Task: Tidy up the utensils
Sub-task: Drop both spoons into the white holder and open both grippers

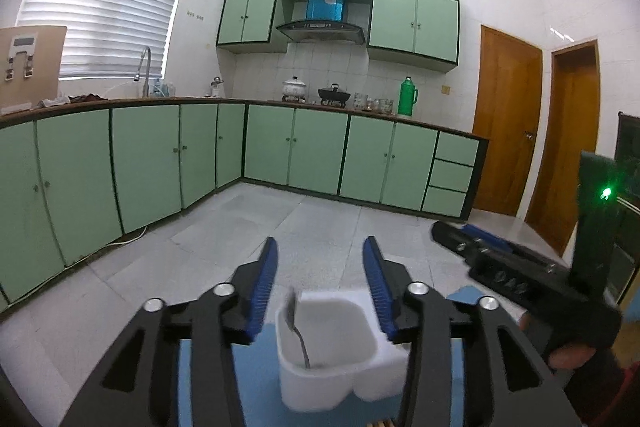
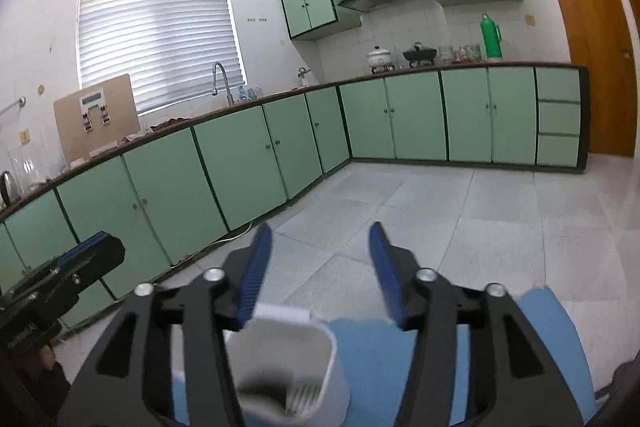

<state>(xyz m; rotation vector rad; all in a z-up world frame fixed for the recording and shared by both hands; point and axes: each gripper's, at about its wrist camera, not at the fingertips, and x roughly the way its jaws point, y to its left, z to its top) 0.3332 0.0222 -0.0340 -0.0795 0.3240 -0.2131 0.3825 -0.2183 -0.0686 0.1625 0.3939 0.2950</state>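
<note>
Left wrist view: left gripper low centre of frame, jaws apart with a clear gap, nothing between the blue pads. Below the gap, bottom centre, sits a white utensil holder on a blue mat. A metal spoon stands tilted in the holder's near compartment, bowl end up and blurred, leaning toward the left wall. Pads do not touch spoon or holder.

Right edge of the same frame: right gripper seen from the side, black body with a green light lit above it, a gloved hand on its grip.

Right wrist view: right gripper low centre, jaws likewise standing apart, nothing between the blue pads. The white utensil holder sits bottom centre, slightly left, its slotted floor visible inside; the spoon cannot be made out here. Blue mat spreads to lower right. Left gripper shows at the lower left edge.

Background, both views: green cabinets under a counter, faucet by a blinded window, green thermos at upper right, wooden door at right, grey tiled floor.
</note>
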